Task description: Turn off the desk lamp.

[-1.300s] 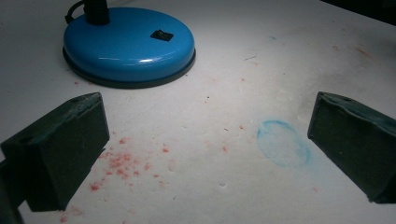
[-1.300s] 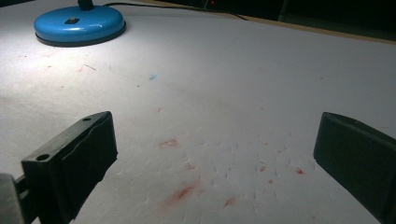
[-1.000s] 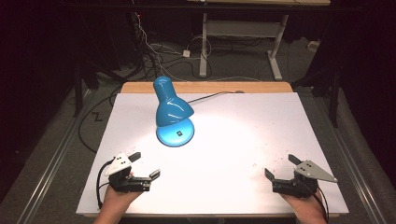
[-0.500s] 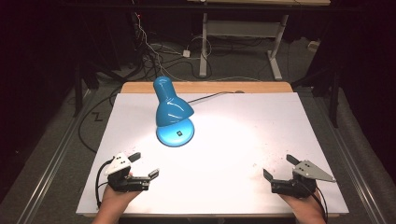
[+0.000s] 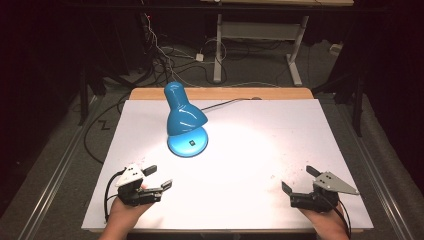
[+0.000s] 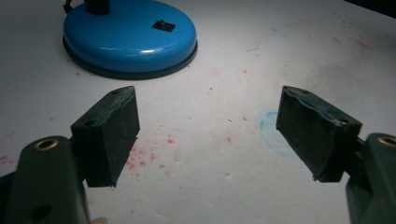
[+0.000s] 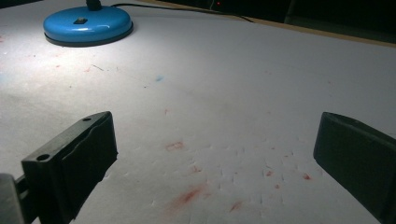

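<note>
Surface: a table covered by a white sheet (image 5: 260, 150), with a strip of bare wood along the far edge; faint red and blue marks dot the sheet in both gripper views.
Lamp: a blue desk lamp (image 5: 183, 120) stands toward the far left part of the sheet, its round base (image 6: 130, 35) flat on the sheet and its shade tipped down over the base. It throws a bright pool of light on the middle of the sheet.
Lamp cord: a dark cord (image 5: 225, 103) runs from the lamp toward the far edge.
Left gripper: the left gripper (image 5: 159, 177) sits near the front left corner, held in a hand (image 5: 125, 212), jaws wide apart with nothing between them. The lamp base lies just ahead of it.
Right gripper: the right gripper (image 5: 299, 179) sits near the front right corner, jaws spread wide and holding nothing, well apart from the lamp.
Floor beyond: cables (image 5: 160, 50) and a table frame (image 5: 255, 45) in the dark.
</note>
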{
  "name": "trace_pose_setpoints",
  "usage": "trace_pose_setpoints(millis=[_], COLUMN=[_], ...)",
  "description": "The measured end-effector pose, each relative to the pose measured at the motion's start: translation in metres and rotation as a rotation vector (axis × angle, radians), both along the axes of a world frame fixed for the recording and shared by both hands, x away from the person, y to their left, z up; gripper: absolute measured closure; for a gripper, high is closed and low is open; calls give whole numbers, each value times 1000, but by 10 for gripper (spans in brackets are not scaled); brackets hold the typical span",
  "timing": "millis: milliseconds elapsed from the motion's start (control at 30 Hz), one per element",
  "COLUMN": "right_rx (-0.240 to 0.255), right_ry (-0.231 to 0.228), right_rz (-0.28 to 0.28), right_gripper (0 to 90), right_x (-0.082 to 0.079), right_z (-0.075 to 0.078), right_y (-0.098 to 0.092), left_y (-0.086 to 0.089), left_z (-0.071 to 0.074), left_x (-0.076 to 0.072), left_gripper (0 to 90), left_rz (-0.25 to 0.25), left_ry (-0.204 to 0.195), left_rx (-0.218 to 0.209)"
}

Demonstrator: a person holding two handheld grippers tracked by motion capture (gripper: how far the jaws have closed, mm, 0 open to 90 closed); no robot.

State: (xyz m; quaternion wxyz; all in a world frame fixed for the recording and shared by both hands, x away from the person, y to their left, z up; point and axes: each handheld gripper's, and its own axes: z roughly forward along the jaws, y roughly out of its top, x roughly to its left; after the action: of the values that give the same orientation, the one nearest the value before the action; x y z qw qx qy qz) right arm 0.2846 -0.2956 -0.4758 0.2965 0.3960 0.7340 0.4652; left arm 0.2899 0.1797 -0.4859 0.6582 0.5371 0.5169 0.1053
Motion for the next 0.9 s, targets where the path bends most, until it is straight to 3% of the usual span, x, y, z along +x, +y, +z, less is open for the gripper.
trace_pose_setpoints(millis=[67, 267, 567, 700, 900], right_rx=[1, 0, -4, -3, -18], right_ry=[2, -3, -10, -6, -6], right_rz=[2, 4, 8, 10, 27], right_gripper=[3, 3, 3, 3, 3], right_x=[0, -1, -1, -1, -1], right_z=[0, 1, 2, 1, 1], right_y=[0, 0, 1, 1, 5], left_y=[-2, -2, -1, -3, -5], left_z=[0, 0, 0, -1, 3], left_x=[1, -1, -2, -4, -1], left_gripper=[320, 499, 684, 842, 880], left_rz=[21, -12, -3, -14, -6], left_ry=[-3, -8, -2, -6, -7], left_rx=[9, 6, 6, 22, -7])
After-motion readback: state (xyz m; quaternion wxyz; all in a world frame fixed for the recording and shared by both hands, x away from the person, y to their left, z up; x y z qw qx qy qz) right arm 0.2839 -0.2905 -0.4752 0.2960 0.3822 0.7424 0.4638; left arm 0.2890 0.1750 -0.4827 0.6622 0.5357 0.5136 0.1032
